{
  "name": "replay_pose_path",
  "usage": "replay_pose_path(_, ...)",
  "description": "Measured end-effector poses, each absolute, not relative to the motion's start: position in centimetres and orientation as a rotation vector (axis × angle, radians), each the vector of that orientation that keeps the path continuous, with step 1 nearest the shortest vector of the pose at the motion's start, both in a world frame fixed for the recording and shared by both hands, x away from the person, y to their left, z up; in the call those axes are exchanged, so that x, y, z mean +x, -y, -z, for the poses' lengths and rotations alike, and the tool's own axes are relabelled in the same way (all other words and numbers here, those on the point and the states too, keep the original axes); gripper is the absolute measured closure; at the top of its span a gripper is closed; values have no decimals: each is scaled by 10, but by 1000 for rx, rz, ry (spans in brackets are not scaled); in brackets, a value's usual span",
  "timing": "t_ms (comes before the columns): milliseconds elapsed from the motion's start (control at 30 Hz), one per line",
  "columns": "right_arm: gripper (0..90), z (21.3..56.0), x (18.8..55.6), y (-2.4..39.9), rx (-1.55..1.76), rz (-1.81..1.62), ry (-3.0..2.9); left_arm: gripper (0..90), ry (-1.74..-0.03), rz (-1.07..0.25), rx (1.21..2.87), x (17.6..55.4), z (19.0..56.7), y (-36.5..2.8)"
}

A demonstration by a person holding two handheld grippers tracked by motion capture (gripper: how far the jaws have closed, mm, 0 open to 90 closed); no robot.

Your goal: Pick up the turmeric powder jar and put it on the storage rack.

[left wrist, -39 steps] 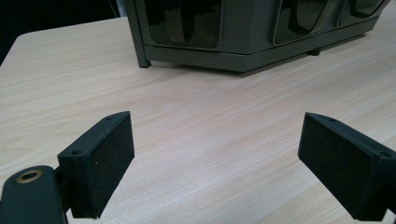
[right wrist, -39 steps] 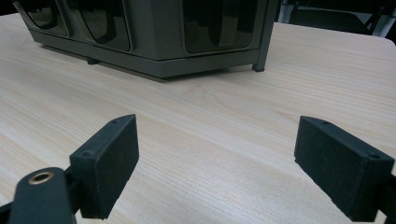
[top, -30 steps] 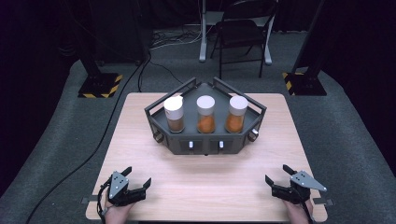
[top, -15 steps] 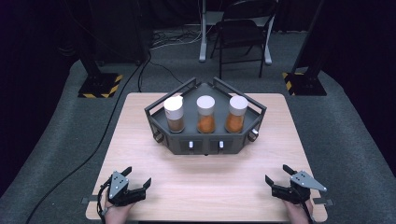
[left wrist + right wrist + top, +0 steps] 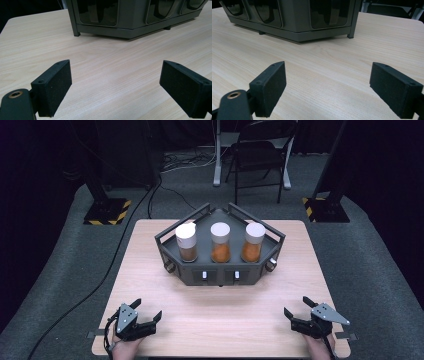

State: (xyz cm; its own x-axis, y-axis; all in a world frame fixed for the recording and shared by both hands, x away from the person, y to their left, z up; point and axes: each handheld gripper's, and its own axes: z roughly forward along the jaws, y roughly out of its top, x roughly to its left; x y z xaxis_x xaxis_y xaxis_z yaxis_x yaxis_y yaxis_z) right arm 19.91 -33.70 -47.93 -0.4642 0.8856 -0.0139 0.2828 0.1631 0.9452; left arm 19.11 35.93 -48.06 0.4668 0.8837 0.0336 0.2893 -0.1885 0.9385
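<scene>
A dark grey angular rack [image 5: 220, 275] stands in the middle of the wooden table [image 5: 150, 285]. Three white-capped jars with orange-brown contents sit upright in it: left jar [image 5: 186, 241], middle jar [image 5: 220, 242], right jar [image 5: 253, 242]. My left gripper [image 5: 147, 310] rests near the table's front left corner, open and holding nothing. Near the front right corner my right gripper [image 5: 297, 306] is open and holding nothing too. The rack's lower front [image 5: 120, 17] fills the top of the left gripper view beyond my wide-apart pads [image 5: 53, 87]. The rack [image 5: 294, 17] also stands ahead in the right gripper view.
Bare tabletop lies between both grippers and the rack. Beyond the table a folding chair [image 5: 260, 155] and stand bases with yellow-black striped feet [image 5: 107, 212] sit on grey carpet. A black cable [image 5: 115, 255] runs along the floor at the left.
</scene>
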Motion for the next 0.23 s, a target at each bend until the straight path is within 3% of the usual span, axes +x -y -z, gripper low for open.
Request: replay_pose_path(233,126,479,200,337,1114,-1310,-1849,108,-1013,-745,1722,192,480,-360)
